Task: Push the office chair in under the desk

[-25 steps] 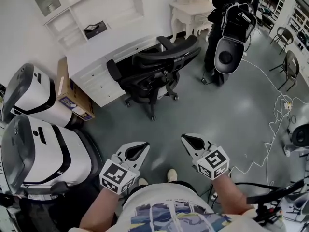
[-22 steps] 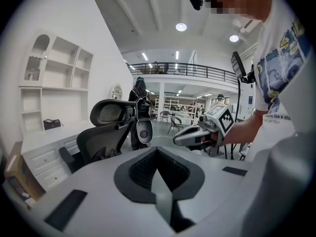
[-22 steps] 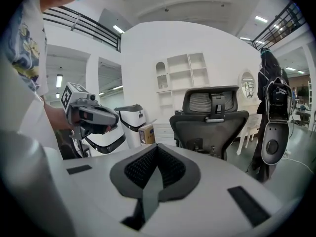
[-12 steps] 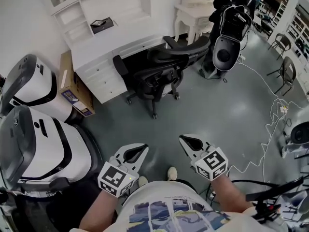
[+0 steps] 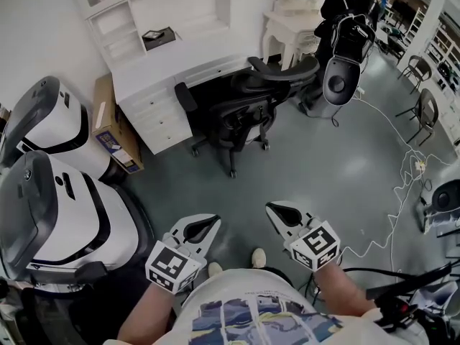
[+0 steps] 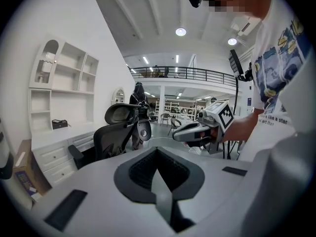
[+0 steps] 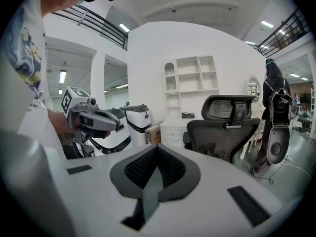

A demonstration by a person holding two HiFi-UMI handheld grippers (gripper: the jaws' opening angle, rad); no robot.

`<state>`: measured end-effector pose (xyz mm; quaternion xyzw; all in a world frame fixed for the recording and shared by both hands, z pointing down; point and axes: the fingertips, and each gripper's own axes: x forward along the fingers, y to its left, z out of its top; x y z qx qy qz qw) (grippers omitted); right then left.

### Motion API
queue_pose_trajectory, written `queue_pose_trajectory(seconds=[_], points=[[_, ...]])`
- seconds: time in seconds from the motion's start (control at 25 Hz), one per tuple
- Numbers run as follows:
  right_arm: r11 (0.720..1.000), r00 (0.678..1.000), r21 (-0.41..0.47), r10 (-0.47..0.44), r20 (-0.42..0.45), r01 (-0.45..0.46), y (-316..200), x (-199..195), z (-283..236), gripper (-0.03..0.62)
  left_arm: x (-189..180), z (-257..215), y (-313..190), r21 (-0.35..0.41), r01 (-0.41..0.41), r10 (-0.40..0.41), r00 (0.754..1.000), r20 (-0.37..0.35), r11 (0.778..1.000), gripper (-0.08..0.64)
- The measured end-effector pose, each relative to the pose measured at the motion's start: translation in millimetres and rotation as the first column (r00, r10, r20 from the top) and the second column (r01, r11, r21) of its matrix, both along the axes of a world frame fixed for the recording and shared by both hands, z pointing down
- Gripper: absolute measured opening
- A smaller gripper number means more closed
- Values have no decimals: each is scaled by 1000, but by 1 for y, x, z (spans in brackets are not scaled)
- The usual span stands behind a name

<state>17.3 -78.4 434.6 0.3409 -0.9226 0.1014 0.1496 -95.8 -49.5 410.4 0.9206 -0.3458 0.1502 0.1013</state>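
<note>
The black, mesh-backed office chair (image 5: 244,110) is standing in the upper middle of the frame, just in front of the smooth white desk (image 5: 154,81). Low in the frame, the left gripper (image 5: 206,225) and right gripper (image 5: 279,212) are pointing towards it side by side, tilted slightly downward and well apart from it. Both are clenching their jaws on nothing.
</note>
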Motion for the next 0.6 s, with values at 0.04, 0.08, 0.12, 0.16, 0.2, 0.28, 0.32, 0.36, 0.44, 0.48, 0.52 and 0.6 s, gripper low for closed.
queue_pose_trajectory(seconds=[0.04,0.08,0.12,0.16,0.2,0.28,0.32,0.36,0.44,0.48,0.52,0.6], points=[[1000,1000,2,1,-1,-1,2,-2,-1,25,-2,0,1,0,-2,2,1000,-1,1000,14],[1000,1000,3,2,-1,-2,4,-4,-1,25,-3,0,3,0,-4,4,1000,-3,1000,14],[1000,1000,4,3,-2,-3,6,-6,-1,25,-5,1,5,0,-7,7,1000,-3,1000,14],[1000,1000,5,4,-3,-4,7,-9,-1,25,-8,1,6,1,-9,9,1000,-4,1000,14],[1000,1000,4,7,-4,-7,9,-12,-1,25,-10,1,7,2,-11,11,1000,-5,1000,14],[1000,1000,-3,13,-4,-13,12,-15,-1,25,-13,2,10,-1,-13,13,1000,-5,1000,14],[1000,1000,-6,14,-4,-14,13,-16,-1,25,-14,2,10,-3,-14,14,1000,-4,1000,14],[1000,1000,-8,13,-3,-13,14,-16,-1,25,-14,2,11,-5,-16,16,1000,-3,1000,14],[1000,1000,-5,9,-3,-9,16,-21,-1,25,-18,3,14,-6,-20,20,1000,-2,1000,14],[1000,1000,-3,7,-4,-7,16,-23,-2,25,-20,3,15,-6,-22,22,1000,-1,1000,14],[1000,1000,-2,5,-5,-5,17,-25,-2,25,-22,2,15,-6,-23,23,1000,-1,1000,14],[1000,1000,-4,6,-6,-6,18,-29,-4,25,-24,2,15,-6,-23,23,1000,-2,1000,14]])
